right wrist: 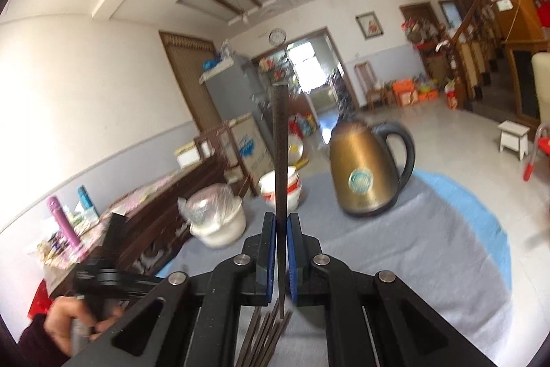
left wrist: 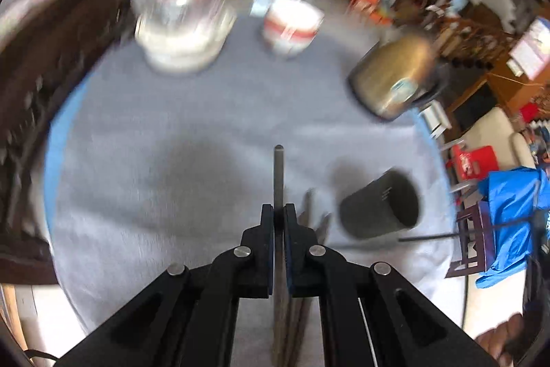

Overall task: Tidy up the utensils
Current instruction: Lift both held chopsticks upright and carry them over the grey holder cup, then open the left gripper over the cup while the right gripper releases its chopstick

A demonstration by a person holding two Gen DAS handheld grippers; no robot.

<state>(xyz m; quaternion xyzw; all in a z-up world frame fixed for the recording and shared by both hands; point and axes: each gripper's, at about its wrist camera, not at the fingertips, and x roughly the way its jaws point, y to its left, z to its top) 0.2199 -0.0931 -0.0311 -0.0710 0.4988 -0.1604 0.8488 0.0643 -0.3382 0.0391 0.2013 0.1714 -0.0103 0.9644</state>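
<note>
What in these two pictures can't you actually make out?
- Left wrist view: the lower end of the chopstick in the left tongs is hidden between the arms.
- Left wrist view: the inside of the dark cup is lost to motion blur.
- Right wrist view: the dark cup is out of frame.
- Right wrist view: the loose chopsticks on the cloth are cut off by the bottom edge.
- Kettle label: too small to read.
</note>
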